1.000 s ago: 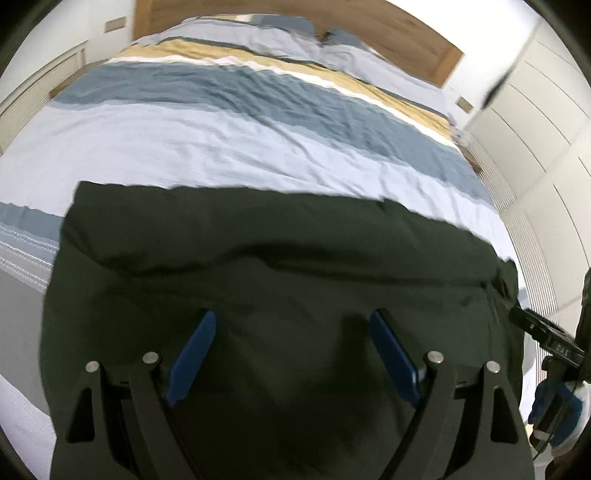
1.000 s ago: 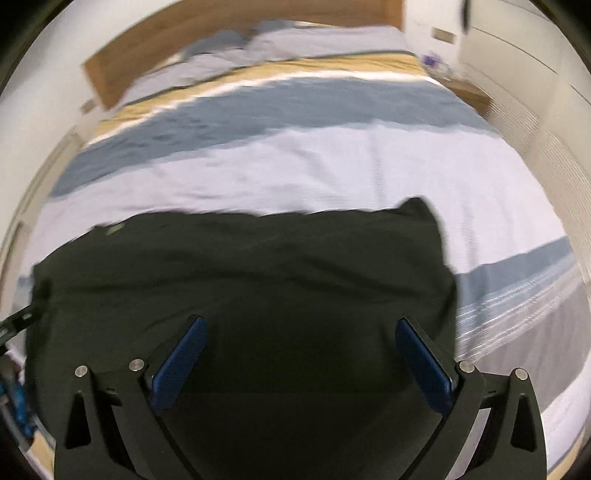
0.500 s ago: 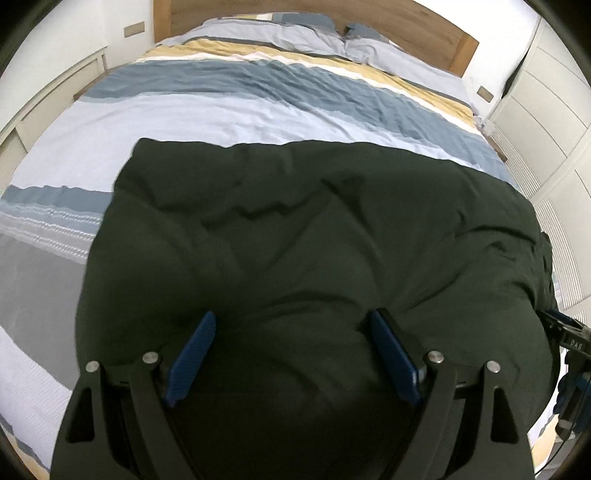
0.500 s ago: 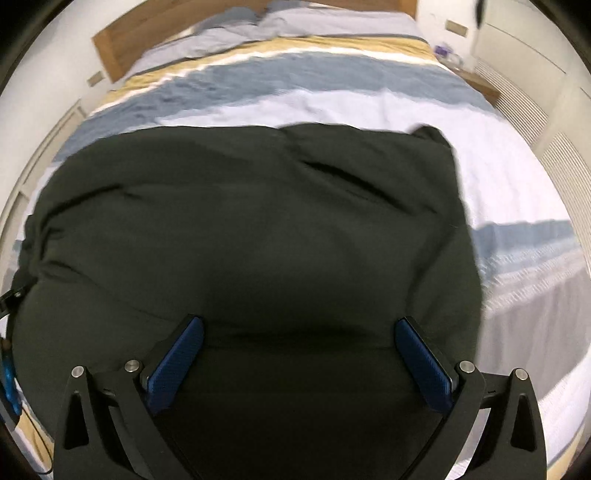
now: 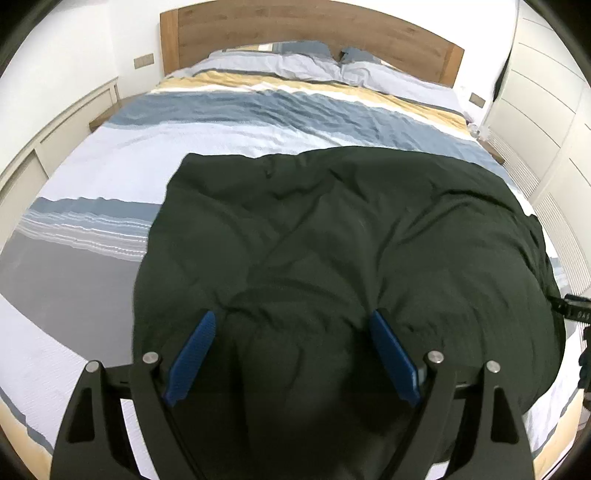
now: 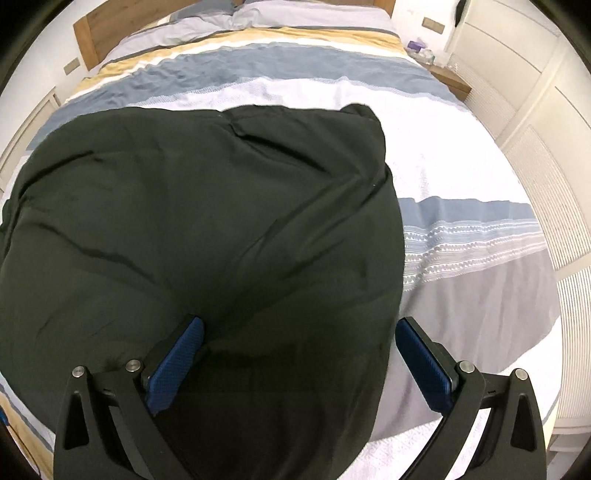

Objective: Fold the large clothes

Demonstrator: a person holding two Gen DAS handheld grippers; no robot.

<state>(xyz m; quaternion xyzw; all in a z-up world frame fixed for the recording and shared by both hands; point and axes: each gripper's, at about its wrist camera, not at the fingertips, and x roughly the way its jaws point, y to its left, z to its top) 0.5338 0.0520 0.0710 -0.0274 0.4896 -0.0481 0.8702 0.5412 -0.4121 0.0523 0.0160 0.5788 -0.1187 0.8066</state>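
Note:
A large dark green garment (image 5: pixel 343 236) lies spread and wrinkled on the striped bed cover (image 5: pixel 258 110); it also fills the right wrist view (image 6: pixel 207 221). My left gripper (image 5: pixel 291 325) is open just above the garment's near edge, blue pads wide apart, holding nothing. My right gripper (image 6: pixel 299 332) is open too, over the garment's near right part; its right finger (image 6: pixel 424 365) hangs past the cloth edge. The garment's nearest hem is hidden under both grippers.
The bed has a wooden headboard (image 5: pixel 306 33) and pillows (image 5: pixel 280 66) at the far end. White wardrobe doors (image 5: pixel 546 122) run along the right. A bedside table (image 6: pixel 448 79) with small items stands at the far right. The other gripper (image 5: pixel 576 314) shows at the right edge.
The garment has gone from hanging in front of the cameras to lying spread on the bed, and both views now look down on it from higher and further back.

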